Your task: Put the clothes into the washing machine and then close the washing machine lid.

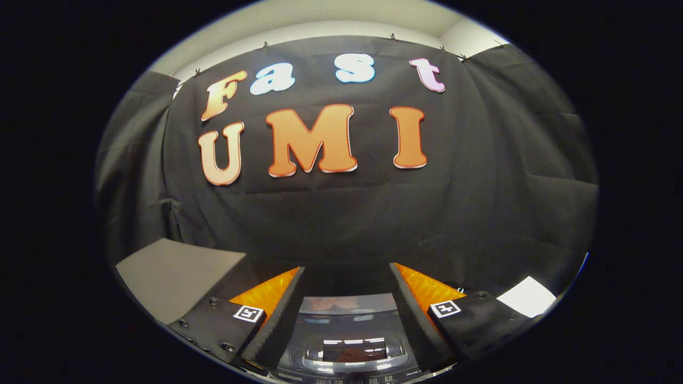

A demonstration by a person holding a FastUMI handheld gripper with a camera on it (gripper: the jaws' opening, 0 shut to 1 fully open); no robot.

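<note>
Gripper [347,274] fingers spread apart, empty; washing machine [347,341] lid between them, partly hidden

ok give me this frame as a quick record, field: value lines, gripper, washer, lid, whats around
gripper: open, fingers spread, nothing between them
washing machine: below and between the fingers, seen from above
lid: lying flat on the washer, looks closed, glossy with reflections
clothes: cannot tell where they are
grey surface: beside the left finger
white sheet: beside the right finger
booth wall: black cloth beyond the fingers
</note>
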